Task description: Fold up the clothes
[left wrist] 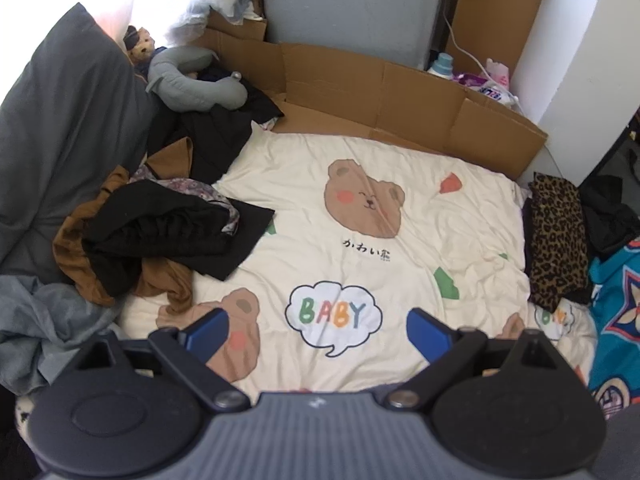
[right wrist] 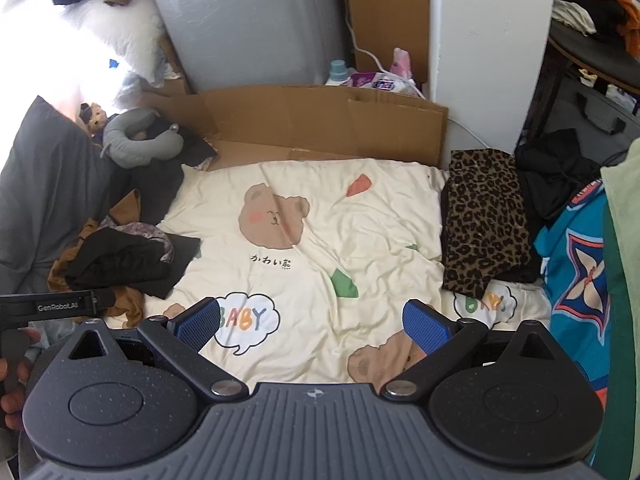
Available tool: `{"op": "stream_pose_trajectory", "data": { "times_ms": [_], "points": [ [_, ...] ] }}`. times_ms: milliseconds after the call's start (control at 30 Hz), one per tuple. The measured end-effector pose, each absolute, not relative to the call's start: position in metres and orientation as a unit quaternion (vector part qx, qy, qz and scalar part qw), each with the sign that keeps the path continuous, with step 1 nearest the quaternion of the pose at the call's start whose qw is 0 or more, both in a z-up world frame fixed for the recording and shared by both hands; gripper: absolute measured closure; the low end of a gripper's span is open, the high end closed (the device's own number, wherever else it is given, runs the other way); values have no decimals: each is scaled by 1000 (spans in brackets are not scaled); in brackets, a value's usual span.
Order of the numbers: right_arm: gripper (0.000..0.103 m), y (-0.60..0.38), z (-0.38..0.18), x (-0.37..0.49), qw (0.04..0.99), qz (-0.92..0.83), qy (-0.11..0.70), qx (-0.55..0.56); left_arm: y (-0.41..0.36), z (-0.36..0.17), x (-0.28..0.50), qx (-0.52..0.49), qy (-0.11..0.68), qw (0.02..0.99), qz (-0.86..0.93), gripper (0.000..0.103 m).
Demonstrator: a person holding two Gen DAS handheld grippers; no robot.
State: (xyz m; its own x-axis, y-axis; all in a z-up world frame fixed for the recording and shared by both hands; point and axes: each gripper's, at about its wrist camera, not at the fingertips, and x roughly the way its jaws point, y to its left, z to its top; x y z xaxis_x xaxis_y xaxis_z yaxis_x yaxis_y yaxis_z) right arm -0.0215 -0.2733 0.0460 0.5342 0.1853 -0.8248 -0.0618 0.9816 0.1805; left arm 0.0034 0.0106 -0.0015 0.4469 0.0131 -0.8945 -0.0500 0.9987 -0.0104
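Left gripper (left wrist: 316,330), dark body with blue-padded fingers, hangs above the near edge of the cream bear-print "BABY" quilt (left wrist: 400,264); jaws spread wide, nothing between them. Right gripper (right wrist: 312,326), same build, also over the quilt's near edge; jaws spread, empty. At the left edge of the right wrist view a hand (right wrist: 12,384) grips a black handle marked GenRobot.AI.

Unfolded heap of black, brown and floral-print clothes (left wrist: 160,236) lies on the quilt's left side, partly overlapping its edge. Crumpled grey-blue garment (left wrist: 44,332) sits near-left of that heap, off the quilt. Folded leopard-print garment (right wrist: 484,220) rests on the quilt's right edge, a black garment (right wrist: 560,172) just beyond it to the right. Teal patterned fabric (right wrist: 576,264) lies right of the quilt, near side.

Large dark grey pillow (left wrist: 68,128) stands left of the quilt. Grey U-shaped neck pillow (left wrist: 188,80) lies off the quilt's far-left corner, a small teddy bear (left wrist: 140,46) just behind it. Flattened brown cardboard (left wrist: 380,96) runs along the quilt's far edge. Behind it a grey upright panel (left wrist: 352,8) and a white bottle with light blue cap (left wrist: 442,65).
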Motion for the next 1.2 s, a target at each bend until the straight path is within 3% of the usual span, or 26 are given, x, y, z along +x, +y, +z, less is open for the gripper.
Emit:
{"op": "stream_pose_trajectory", "data": {
  "times_ms": [900,1200],
  "points": [
    [2,-257,66,-7,883,108,455,48,82,40,16,-43,498,864,61,6],
    [2,-243,58,10,887,118,445,43,124,27,23,-66,504,857,81,6]
  ]
}}
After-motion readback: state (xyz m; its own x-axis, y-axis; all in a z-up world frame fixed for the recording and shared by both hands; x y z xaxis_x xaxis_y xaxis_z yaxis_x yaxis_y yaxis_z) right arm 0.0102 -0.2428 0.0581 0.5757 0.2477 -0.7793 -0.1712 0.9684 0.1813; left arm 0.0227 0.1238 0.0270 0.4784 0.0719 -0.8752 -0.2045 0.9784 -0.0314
